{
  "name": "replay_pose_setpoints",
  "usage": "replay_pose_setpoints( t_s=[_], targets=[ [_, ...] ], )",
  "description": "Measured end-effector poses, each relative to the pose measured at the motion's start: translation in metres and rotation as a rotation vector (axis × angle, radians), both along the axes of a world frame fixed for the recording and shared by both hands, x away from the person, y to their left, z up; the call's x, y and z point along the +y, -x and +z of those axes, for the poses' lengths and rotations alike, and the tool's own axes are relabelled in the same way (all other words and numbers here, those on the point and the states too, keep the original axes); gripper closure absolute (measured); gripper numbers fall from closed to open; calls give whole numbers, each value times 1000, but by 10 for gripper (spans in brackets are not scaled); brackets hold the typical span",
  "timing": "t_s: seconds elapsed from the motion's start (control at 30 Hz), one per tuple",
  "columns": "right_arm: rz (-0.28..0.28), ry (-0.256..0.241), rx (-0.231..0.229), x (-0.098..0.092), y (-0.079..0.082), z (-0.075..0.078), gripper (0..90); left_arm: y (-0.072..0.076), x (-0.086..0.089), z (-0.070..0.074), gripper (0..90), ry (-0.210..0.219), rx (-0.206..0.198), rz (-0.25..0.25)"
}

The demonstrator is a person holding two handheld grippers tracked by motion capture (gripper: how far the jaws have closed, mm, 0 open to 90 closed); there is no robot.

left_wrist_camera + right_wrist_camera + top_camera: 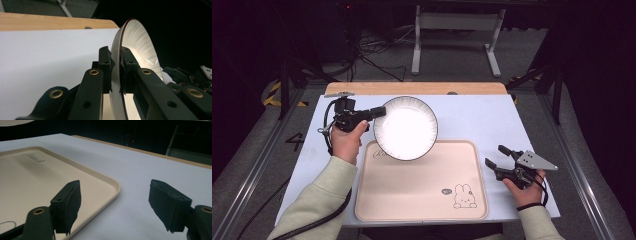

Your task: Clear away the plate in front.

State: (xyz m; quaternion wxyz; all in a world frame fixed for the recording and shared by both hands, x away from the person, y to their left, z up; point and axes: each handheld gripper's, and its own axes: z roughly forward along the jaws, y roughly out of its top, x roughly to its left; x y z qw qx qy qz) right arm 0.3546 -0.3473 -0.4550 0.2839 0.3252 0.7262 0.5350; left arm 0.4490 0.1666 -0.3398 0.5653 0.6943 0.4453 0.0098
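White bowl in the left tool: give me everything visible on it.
The bowl is round, white and glossy, ceramic by the look, with fine ribs fanning across the inside and a thin dark line along the rim. The left tool is shut on its rim, one jaw inside the wall and one outside. It is held tilted, its inside facing the high camera, above the far left corner of the beige tray. Whether it touches the tray cannot be told. It looks empty.

The bowl [406,128] is white with fine ribbed lines and a thin dark red rim, the tray [422,190] is plain beige with a small white line-drawn rabbit [464,196] in one corner, the table [482,120] is pale blue-white, and both grippers' jaws are black
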Motion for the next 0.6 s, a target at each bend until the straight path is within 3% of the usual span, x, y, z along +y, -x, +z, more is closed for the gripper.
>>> replay_pose_setpoints(
  t_s=[0.27, 0.43, 0.6],
  targets=[
    [2, 2, 0, 0, 0, 0, 267, 11, -9, -1, 817, 6, -8, -55],
    [4, 2, 0, 0, 0, 0, 267, 21, -17, 3, 815, -22, -46, -90],
    [4, 5, -1, 1, 0, 0, 267, 28, -23, 3, 816, -20, -50, -123]
  ],
)
